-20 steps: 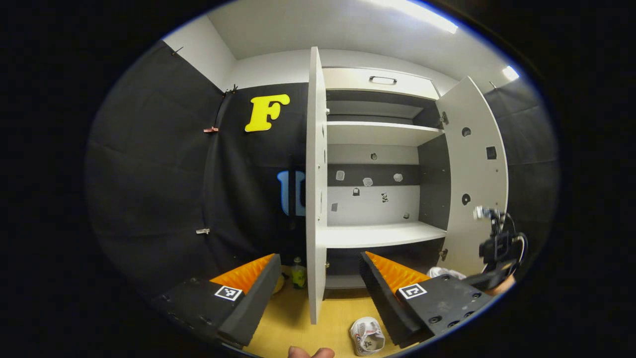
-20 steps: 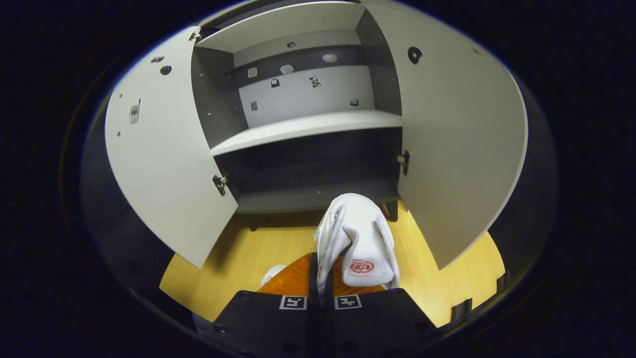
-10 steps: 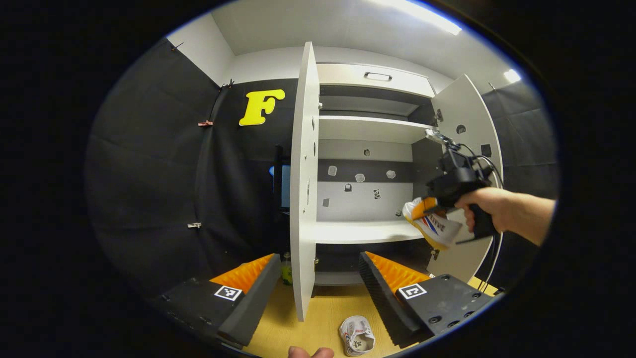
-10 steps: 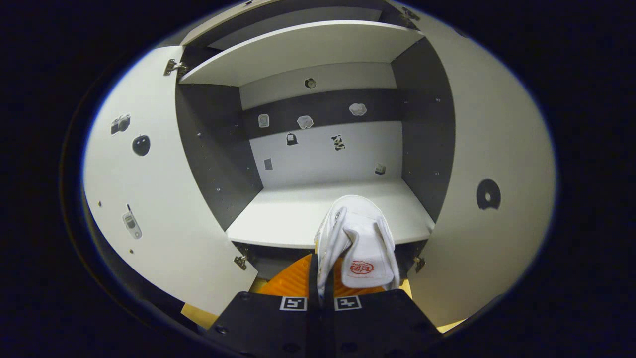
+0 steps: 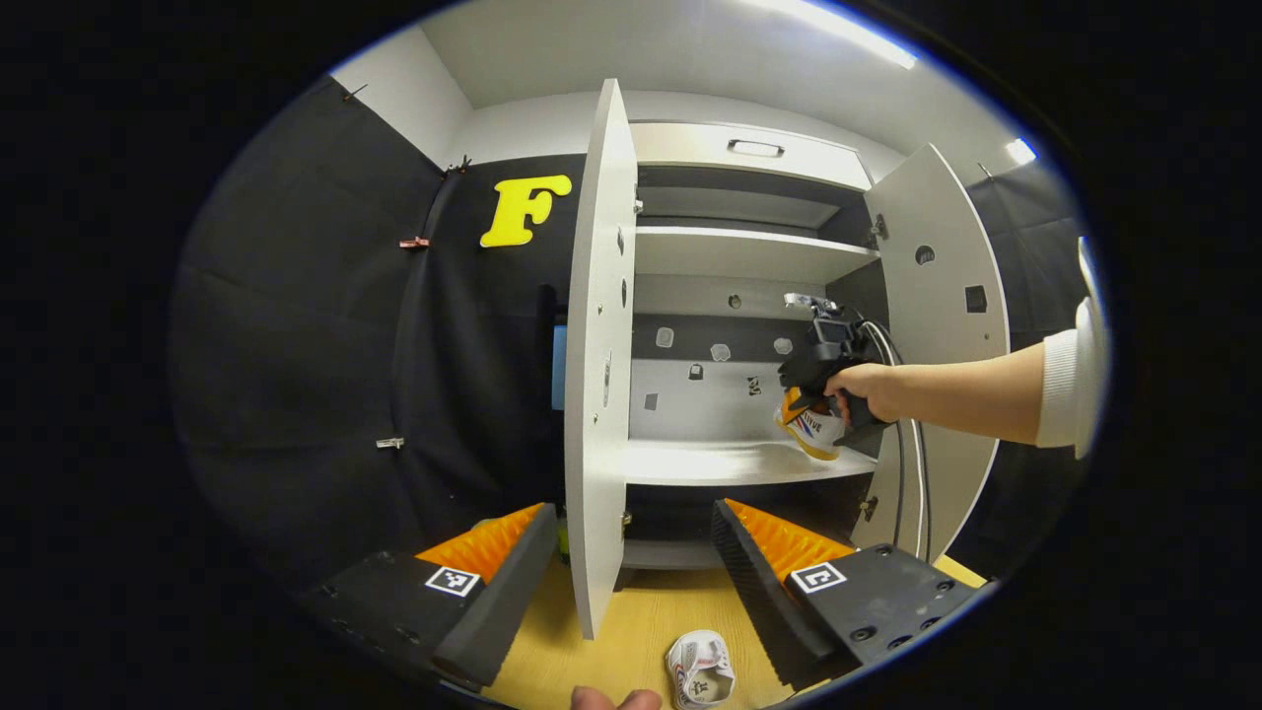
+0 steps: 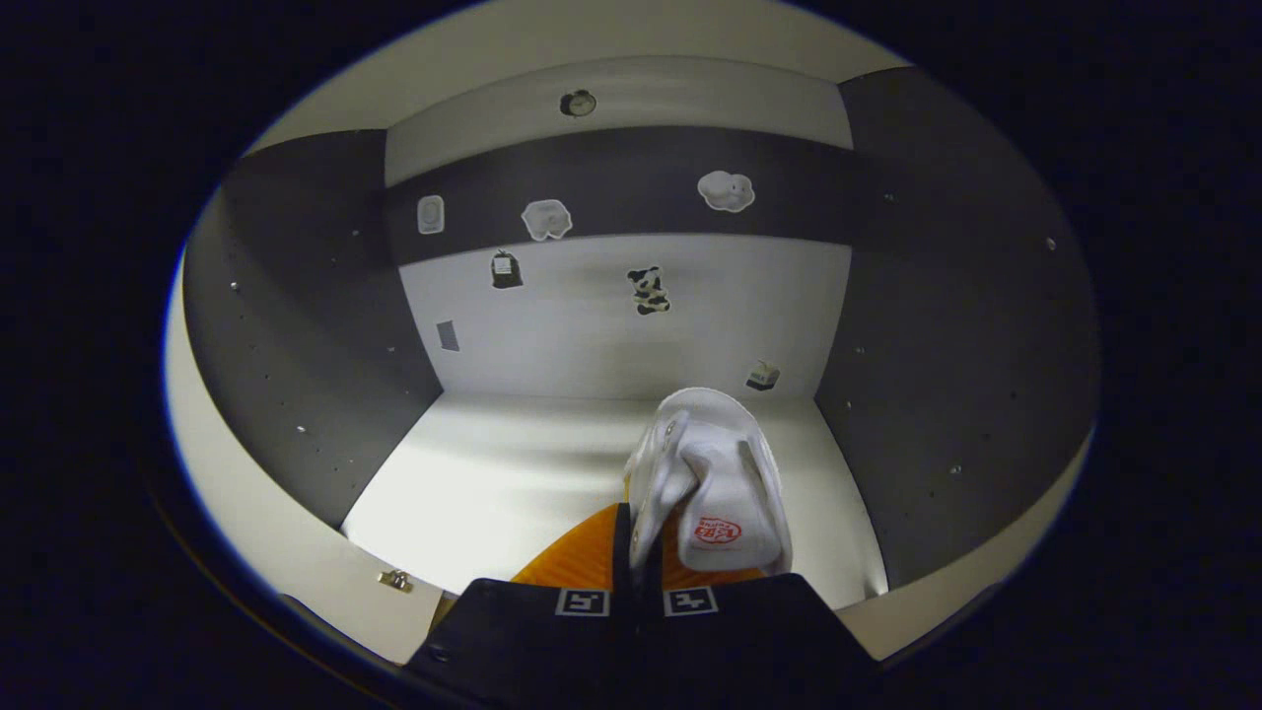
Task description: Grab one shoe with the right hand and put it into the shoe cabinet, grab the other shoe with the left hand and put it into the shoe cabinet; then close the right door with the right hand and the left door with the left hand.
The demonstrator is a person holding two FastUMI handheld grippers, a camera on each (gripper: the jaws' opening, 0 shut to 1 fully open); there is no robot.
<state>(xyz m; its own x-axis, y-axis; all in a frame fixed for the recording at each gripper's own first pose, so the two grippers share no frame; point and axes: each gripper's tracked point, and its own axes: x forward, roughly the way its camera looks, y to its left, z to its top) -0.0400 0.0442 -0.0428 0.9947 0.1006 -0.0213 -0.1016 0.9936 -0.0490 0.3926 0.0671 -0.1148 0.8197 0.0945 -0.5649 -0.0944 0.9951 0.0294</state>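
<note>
Holding, in right gripper (image 6: 636,552): one white shoe (image 6: 708,483) with red mark on tongue, collar pinched between both closed fingers, toe pointing forward over white middle shelf (image 6: 513,473) of shoe cabinet (image 5: 749,256). Seen from left gripper view: same right gripper (image 5: 804,399) held in a hand (image 5: 868,390), bare forearm with white sleeve (image 5: 1060,385) reaching in from the right; shoe (image 5: 810,426), white with orange sole and coloured side stripes, at right end of middle shelf (image 5: 730,461), just above or touching it, contact not distinguishable. Cabinet back panel: grey and white bands carrying small stickers (image 6: 648,290). Both doors standing open: left door (image 5: 595,375) edge-on near centre, right door (image 5: 942,325) swung wide behind the arm. Upper shelf (image 5: 739,254) bare; drawer front with handle (image 5: 755,148) above. Left gripper (image 5: 631,567): fingers spread wide apart, nothing between them, hovering above wooden floor (image 5: 641,631). Second shoe (image 5: 698,671): white, lying on floor between the left gripper's fingers in view, close to front edge, well below cabinet shelf.
</note>
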